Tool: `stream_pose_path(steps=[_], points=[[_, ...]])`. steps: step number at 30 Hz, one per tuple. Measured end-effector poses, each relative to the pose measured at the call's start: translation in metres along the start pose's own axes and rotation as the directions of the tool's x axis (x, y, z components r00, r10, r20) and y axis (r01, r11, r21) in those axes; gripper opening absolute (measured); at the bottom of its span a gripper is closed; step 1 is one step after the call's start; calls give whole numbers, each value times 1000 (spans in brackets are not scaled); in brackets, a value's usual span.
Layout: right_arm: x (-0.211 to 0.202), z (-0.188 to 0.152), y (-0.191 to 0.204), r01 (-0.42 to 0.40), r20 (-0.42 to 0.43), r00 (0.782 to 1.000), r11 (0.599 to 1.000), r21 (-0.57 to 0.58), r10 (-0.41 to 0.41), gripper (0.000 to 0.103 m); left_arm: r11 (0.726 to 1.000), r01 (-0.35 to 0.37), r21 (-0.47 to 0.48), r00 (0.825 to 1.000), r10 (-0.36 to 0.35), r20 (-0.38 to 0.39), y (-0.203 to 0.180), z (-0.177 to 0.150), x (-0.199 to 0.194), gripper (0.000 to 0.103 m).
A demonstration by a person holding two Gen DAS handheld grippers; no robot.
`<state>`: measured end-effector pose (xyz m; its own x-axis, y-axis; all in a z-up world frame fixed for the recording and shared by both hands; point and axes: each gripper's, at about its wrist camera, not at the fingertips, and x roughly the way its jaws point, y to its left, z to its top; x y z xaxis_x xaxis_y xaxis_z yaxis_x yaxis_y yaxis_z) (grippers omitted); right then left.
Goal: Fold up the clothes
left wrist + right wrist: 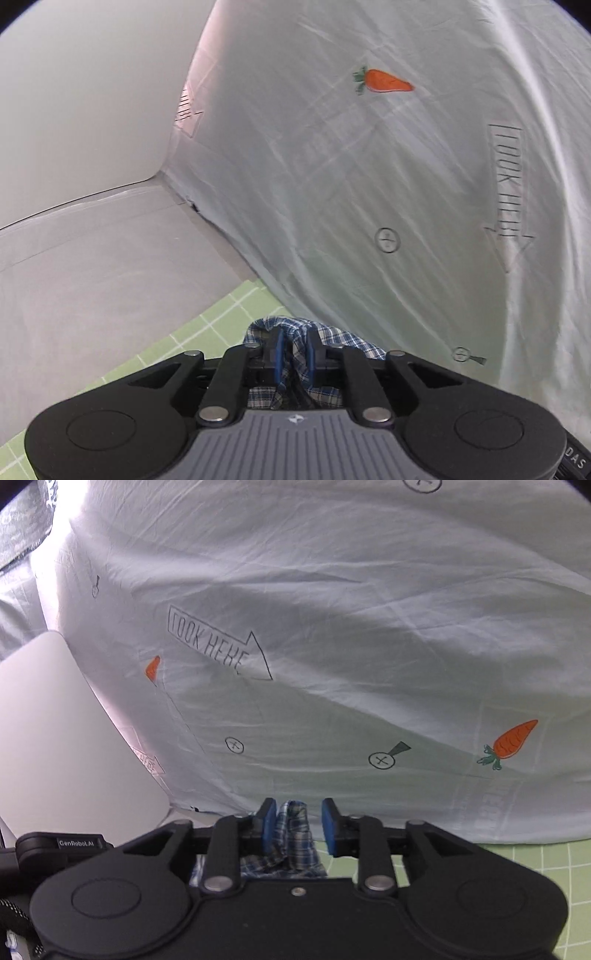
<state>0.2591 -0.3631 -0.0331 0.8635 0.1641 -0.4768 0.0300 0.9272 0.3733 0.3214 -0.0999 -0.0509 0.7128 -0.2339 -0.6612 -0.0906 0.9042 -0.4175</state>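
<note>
L tool (293, 349): pads pinched on bunched plaid cloth (354, 341) | R tool (299, 825): jaws parted, a plaid fold (293, 819) loose between them | cloth over green grid surface (207, 325) | risk, I judge: right corner drops, fold skews

Backlight glows through the pale printed sheet (332, 590), glaring upper left; fisheye bends edges, corners vignette black.
</note>
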Motion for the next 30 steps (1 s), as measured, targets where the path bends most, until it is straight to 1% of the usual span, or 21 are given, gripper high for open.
stream_pose_path(steps=[1,3,5,6,8,10,12,14,15,16,17,18,19,20,22,24,26,29,30], points=[[-4,-7,-5,16,-7,1000,1000,-5,-16,48,1000,-27,-4,1000,27,-10,10,-3,2,29],[-11,-22,-14,48,-20,999,999,-14,-49,50,999,-44,-20,999,43,-14,32,-17,-3,41],[-24,-41,-28,91,-46,995,996,-11,-92,62,998,-54,-23,998,53,-38,48,-38,-18,43],[-33,-52,-38,118,-66,991,993,-5,-118,63,998,-51,-19,997,50,-63,51,-52,-26,43],[-51,-78,-56,163,-131,978,987,-12,-163,66,999,-46,-11,993,45,-112,57,-80,-44,44],[-68,-104,-75,206,-202,958,979,1,-202,69,999,-41,-3,986,40,-162,63,-107,-62,50],[-83,-130,-92,251,-262,935,968,8,-240,70,1000,-2,10,969,5,-245,60,-142,-75,50],[-94,-148,-98,250,-284,930,968,17,-235,70,999,33,1,944,-31,-329,54,-171,-83,50],[-99,-157,-102,250,-295,927,968,22,-232,70,999,50,17,929,-41,-367,49,-186,-88,50],[-104,-165,-105,250,-306,924,968,27,-230,58,997,64,50,920,-39,-390,43,-200,-93,50],[-109,-174,-109,249,-317,921,968,32,-227,29,994,77,83,915,-37,-403,36,-209,-97,50],[-114,-183,-112,249,-327,918,968,37,-224,17,988,94,121,910,-36,-413,29,-219,-100,50],[-119,-192,-115,249,-338,915,968,42,-221,9,983,108,147,906,-36,-422,22,-225,-104,50],[-127,-196,-113,245,-338,916,968,50,-215,6,980,117,161,904,-38,-426,18,-229,-107,50],[-142,-206,-107,229,-346,918,971,68,-192,5,971,151,185,905,-60,-422,7,-234,-115,50],[-158,-216,-101,205,-361,919,975,88,-160,5,966,165,199,909,-71,-411,2,-239,-122,50],[-178,-232,-95,174,-385,915,979,104,-121,5,964,166,209,908,-67,-413,1,-245,-127,51],[-208,-255,-87,124,-423,904,985,117,-63,5,962,129,242,907,-16,-421,7,-259,-131,51],[-216,-256,-88,124,-426,902,985,120,-62,6,963,114,242,904,0,-427,11,-263,-130,51]])
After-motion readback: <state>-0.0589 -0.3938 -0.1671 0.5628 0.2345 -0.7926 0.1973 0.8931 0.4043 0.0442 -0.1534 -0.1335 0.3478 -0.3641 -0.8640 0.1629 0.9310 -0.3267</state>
